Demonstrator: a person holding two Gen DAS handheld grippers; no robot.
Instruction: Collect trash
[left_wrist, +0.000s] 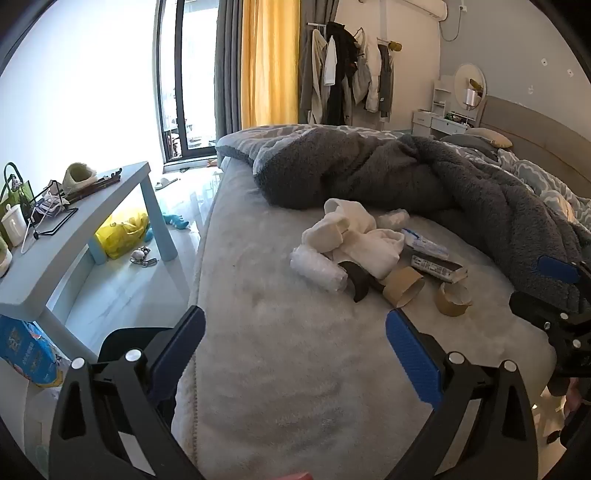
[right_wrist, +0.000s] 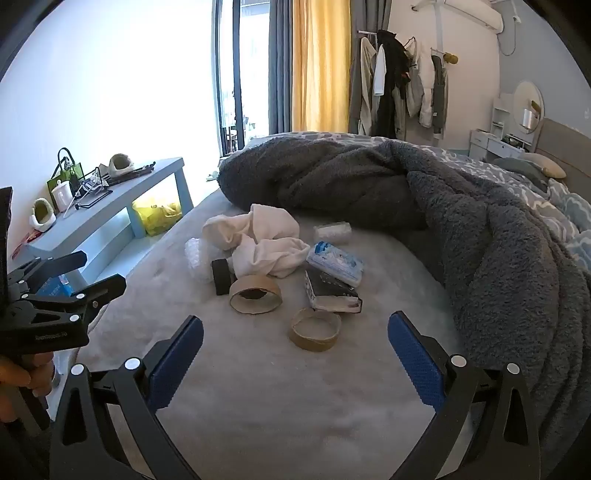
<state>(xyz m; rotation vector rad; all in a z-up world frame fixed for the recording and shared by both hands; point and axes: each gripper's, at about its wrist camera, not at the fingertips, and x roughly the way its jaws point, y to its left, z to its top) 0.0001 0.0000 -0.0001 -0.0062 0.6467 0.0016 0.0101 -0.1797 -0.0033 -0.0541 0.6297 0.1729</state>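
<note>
Both grippers hover above a bed (right_wrist: 258, 406) with a pale fleecy cover, jaws spread wide and nothing between them: the left gripper (left_wrist: 295, 349) and the right gripper (right_wrist: 295, 350). In the right wrist view the trash lies in a cluster at about twelve o'clock from the gripper: a cardboard tape ring (right_wrist: 315, 329) nearest, a second cardboard ring (right_wrist: 255, 294) at eleven o'clock, a small dark box (right_wrist: 332, 291), a blue-and-white packet (right_wrist: 335, 263), a black roll (right_wrist: 221, 276) and crumpled white cloth (right_wrist: 258, 240). A grey blanket (right_wrist: 480, 240) is heaped from twelve to three o'clock. A light blue bench (right_wrist: 110, 206) stands at ten o'clock.
</note>
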